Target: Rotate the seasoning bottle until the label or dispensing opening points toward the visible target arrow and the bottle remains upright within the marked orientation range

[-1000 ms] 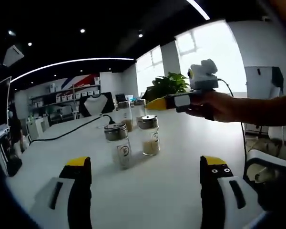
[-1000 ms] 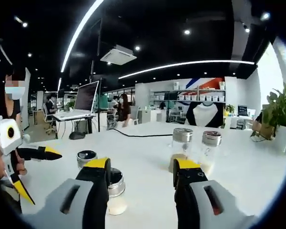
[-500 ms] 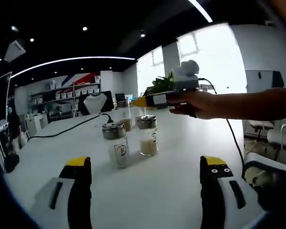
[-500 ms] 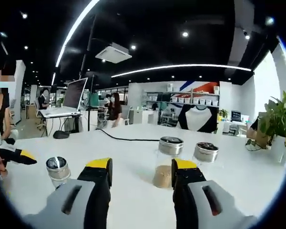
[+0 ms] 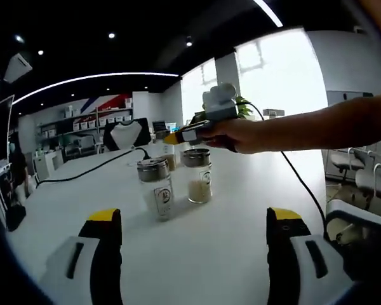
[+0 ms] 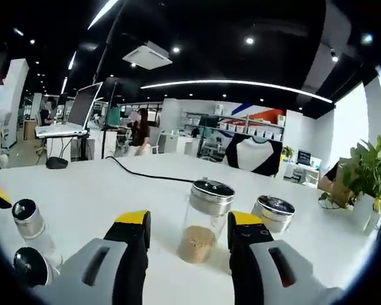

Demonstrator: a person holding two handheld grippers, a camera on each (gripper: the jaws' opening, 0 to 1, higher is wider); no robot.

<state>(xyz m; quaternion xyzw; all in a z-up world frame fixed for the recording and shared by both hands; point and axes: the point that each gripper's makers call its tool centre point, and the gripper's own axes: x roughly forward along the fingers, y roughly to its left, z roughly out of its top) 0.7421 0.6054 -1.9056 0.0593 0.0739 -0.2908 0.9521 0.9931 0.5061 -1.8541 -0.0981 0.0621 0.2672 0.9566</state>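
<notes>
Ahead, right gripper [image 6: 187,223] flanks a clear, metal-capped seasoning bottle [image 6: 202,220].

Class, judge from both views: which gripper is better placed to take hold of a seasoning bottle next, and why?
Right. The right gripper has its open jaws on either side of a seasoning bottle, close ahead. The left gripper sits farther back from the bottles on the white table.

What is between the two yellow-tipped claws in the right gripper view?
A seasoning bottle with a silver lid and tan powder stands upright on the white table, framed by the open right gripper.
</notes>
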